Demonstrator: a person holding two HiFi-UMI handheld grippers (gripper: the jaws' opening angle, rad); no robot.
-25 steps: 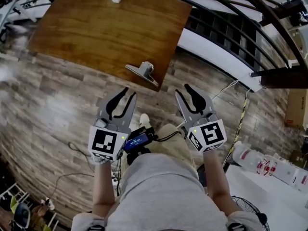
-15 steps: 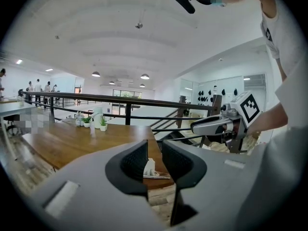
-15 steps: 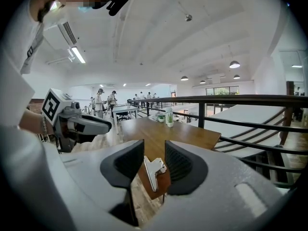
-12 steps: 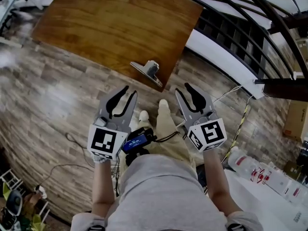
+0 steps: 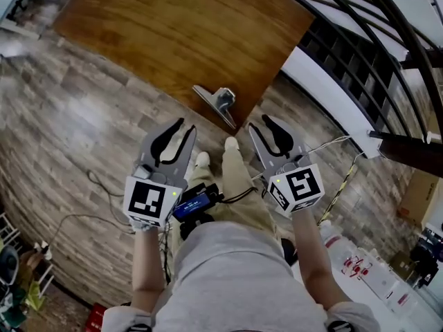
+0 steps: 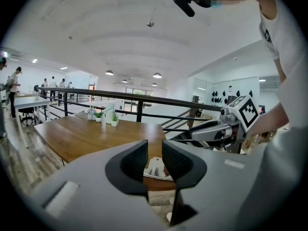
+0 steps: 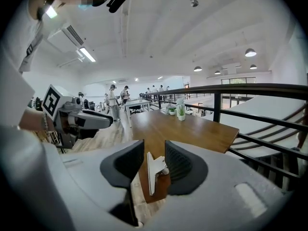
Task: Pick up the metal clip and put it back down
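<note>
The metal clip (image 5: pixel 218 104) stands on the near corner of the brown wooden table (image 5: pixel 173 33). Both grippers hang over the floor short of that corner. My left gripper (image 5: pixel 185 126) is open with nothing between its jaws; in the left gripper view (image 6: pixel 154 150) the clip (image 6: pixel 156 169) shows through the gap, farther off on the table edge. My right gripper (image 5: pixel 261 123) is open and empty too; in the right gripper view (image 7: pixel 154 152) the clip (image 7: pixel 153 170) appears beyond the gap, apart from the pads.
A black railing (image 5: pixel 360 54) with a drop behind it runs along the table's right side. Small potted plants (image 6: pixel 111 118) stand at the table's far end. Cables (image 5: pixel 83 213) lie on the wood floor. People stand at distant desks (image 7: pixel 120 100).
The table and clip have come closer to both grippers as the person steps forward. The jaws of both grippers stand as before.
</note>
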